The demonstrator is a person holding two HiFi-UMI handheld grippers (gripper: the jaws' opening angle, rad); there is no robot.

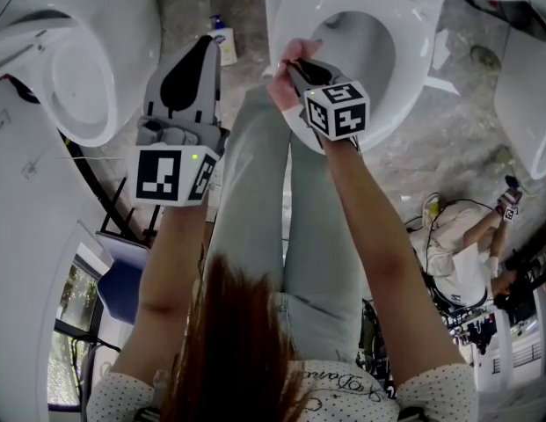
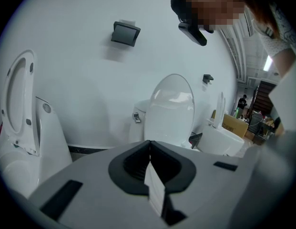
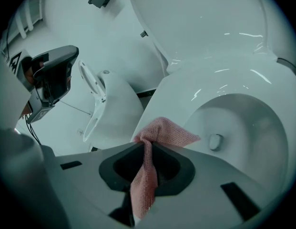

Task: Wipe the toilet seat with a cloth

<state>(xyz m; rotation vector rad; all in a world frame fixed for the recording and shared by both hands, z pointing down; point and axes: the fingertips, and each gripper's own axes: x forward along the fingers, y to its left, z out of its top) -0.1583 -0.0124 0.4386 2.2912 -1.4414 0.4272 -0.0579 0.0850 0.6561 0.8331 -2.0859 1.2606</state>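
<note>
Wiping under way, extent unclear: right tool (image 3: 146, 146) clamped on pink cloth (image 3: 167, 131) at toilet seat (image 3: 186, 92) near-left rim; left tool (image 2: 148, 147) closed, empty, idle.

No text readable; cursive print on shirt (image 1: 343, 381) illegible.

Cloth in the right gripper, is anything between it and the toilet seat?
Nothing visible. The right gripper holds the cloth right at the seat's near rim, and the lid stands up.
</note>
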